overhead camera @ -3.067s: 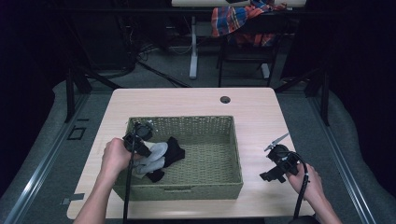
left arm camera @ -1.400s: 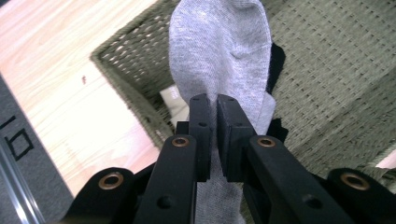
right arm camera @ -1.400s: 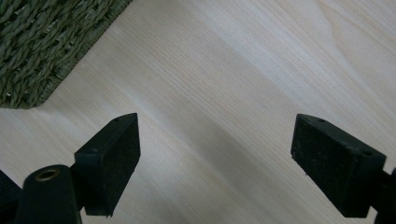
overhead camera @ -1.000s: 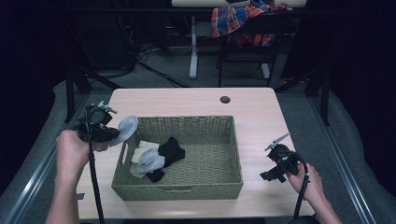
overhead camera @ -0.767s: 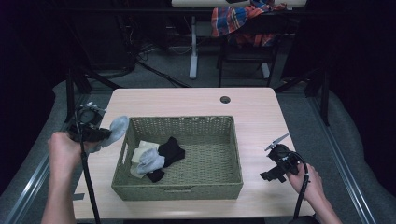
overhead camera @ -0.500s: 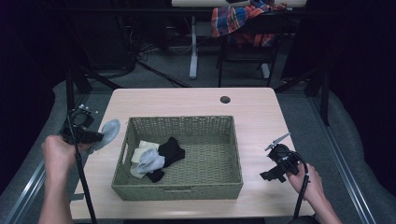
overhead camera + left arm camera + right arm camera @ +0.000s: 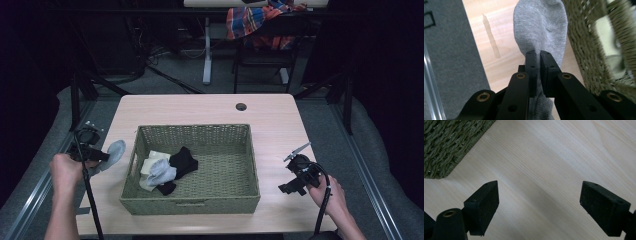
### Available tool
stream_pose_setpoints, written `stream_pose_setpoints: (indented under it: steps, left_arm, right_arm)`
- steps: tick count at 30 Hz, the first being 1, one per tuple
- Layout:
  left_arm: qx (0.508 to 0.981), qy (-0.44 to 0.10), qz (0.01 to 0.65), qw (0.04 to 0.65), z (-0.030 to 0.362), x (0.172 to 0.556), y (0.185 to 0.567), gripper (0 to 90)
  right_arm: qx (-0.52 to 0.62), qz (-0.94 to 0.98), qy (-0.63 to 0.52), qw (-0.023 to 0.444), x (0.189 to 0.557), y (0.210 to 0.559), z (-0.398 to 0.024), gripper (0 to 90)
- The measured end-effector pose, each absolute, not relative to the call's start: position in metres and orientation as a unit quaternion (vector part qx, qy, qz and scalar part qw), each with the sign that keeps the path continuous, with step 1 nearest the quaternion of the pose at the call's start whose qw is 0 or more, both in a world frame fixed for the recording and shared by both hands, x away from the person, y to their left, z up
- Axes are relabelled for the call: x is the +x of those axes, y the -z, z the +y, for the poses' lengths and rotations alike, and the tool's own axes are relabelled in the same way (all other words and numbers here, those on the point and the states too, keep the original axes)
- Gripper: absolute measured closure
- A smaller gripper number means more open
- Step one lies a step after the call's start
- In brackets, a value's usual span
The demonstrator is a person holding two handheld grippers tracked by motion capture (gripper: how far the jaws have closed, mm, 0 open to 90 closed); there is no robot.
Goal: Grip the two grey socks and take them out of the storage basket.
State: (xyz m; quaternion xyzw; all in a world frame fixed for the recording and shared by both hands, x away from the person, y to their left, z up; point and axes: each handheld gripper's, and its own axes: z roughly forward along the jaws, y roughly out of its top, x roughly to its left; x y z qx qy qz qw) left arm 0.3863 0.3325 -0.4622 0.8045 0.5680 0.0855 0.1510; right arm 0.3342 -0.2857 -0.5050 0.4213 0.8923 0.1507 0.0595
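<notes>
- Left gripper (image 7: 536, 56) — jaws clamped on a soft grey sock (image 7: 541, 27), just left of the woven olive wicker basket (image 7: 586, 42).
- Right gripper (image 7: 539, 202) — jaws spread wide, holding nothing, over the pale wooden table (image 7: 554, 157).

floor: grey carpet (image 7: 165, 82)
table: pale wood (image 7: 200, 107)
chair: plaid cloth (image 7: 260, 22) draped over it
surroundings: dark, black curtains (image 7: 385, 60)

1. Light wood table (image 7: 270, 117), rectangular, with a round dark grommet hole (image 7: 241, 106) near the far edge, about centre.
2. Woven green basket (image 7: 200, 202) sits mid-table, reaching close to the near edge.
3. Grey sock (image 7: 114, 151) at the left edge, just beside the basket; contact with the surface can't be told.
</notes>
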Motion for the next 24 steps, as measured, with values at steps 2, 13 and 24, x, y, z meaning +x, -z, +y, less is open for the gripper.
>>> stream_pose_setpoints:
  steps: [2,13,24]
  left_arm:
    - [0.805,-0.074,0.569,0.152,0.334,0.388,0.469,85.4]
    - [0.810,-0.041,0.572,0.124,0.332,0.394,0.496,85.3]
    - [0.817,-0.020,0.567,0.108,0.326,0.398,0.512,83.8]
  right_arm:
    - [0.421,0.892,-0.151,0.060,0.334,0.505,-0.286,15.6]
    - [0.421,0.892,-0.150,0.060,0.334,0.505,-0.286,15.6]
    - [0.423,0.891,-0.152,0.061,0.334,0.506,-0.285,15.6]
